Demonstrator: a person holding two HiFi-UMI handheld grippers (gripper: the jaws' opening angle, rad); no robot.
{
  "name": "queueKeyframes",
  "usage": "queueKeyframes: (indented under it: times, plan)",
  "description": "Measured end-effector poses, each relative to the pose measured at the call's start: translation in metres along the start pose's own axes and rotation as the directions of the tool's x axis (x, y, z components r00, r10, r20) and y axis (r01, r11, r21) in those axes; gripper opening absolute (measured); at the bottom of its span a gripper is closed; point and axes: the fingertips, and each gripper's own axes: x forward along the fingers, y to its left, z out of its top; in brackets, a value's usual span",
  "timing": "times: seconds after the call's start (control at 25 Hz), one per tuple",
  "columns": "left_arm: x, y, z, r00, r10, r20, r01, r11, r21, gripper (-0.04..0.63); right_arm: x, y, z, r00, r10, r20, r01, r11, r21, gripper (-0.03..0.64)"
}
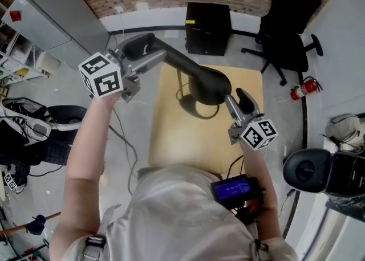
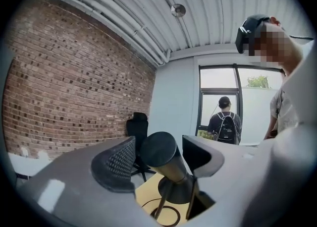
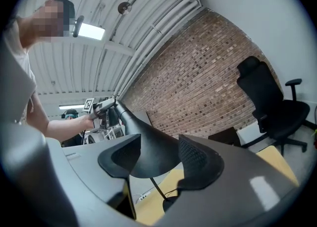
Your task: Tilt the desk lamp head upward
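**Letting go without losing the tilt**

The lamp (image 1: 197, 80) stands on the far half of the tabletop (image 1: 171, 140). Its shade (image 1: 210, 86) hangs over the base (image 1: 191, 105), and its tail (image 1: 171, 54) runs out toward 10 o'clock. Our left gripper (image 1: 149, 49) is at the tail's end. Its jaws are wide apart with the round end cap (image 2: 158, 149) between them, and as far as we can tell no pad presses on it. Our right gripper (image 1: 236, 99) sits at the shade's 4 o'clock. Its jaws are apart too, bracketing the shade's flank without pinching it, as we read it.

With neither gripper clamped, we judge the step in hand to be the release. To do it well, we should draw each gripper straight back along its own line, the left toward 10 o'clock and the right toward 4 o'clock. That way no pad drags on the head and upsets its angle. Going one at a time seems safer, with the right bracketing the shade as a guard while the left clears. If the head sags, we would re-grip the tail rather than the thin shade rim, and watch that the base does not skid.
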Motion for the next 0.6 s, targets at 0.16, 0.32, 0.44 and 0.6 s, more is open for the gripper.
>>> queueKeyframes:
  times: [0.16, 0.32, 0.44, 0.6]
  plan:
    - [0.004, -0.004, 0.001, 1.0, -0.02, -0.015, 0.021, 0.999, 0.047, 0.262, 0.004, -0.003, -0.008, 1.0, 0.011, -0.017, -0.01, 0.997, 0.074, 0.305]
    - [0.005, -0.005, -0.001, 1.0, -0.019, -0.02, 0.02, 0.999, 0.037, 0.261, 0.008, -0.011, -0.017, 1.0, -0.005, -0.028, 0.009, 0.989, 0.146, 0.329]
    - [0.004, -0.003, -0.001, 0.999, -0.008, -0.032, 0.009, 0.999, 0.036, 0.261, 0.015, -0.018, -0.025, 0.999, -0.003, -0.042, 0.012, 0.976, 0.219, 0.361]
    - [0.003, -0.003, -0.001, 0.999, 0.002, -0.044, 0.0, 0.999, 0.033, 0.261, 0.024, -0.016, -0.033, 0.998, 0.029, -0.048, -0.013, 0.952, 0.305, 0.393]
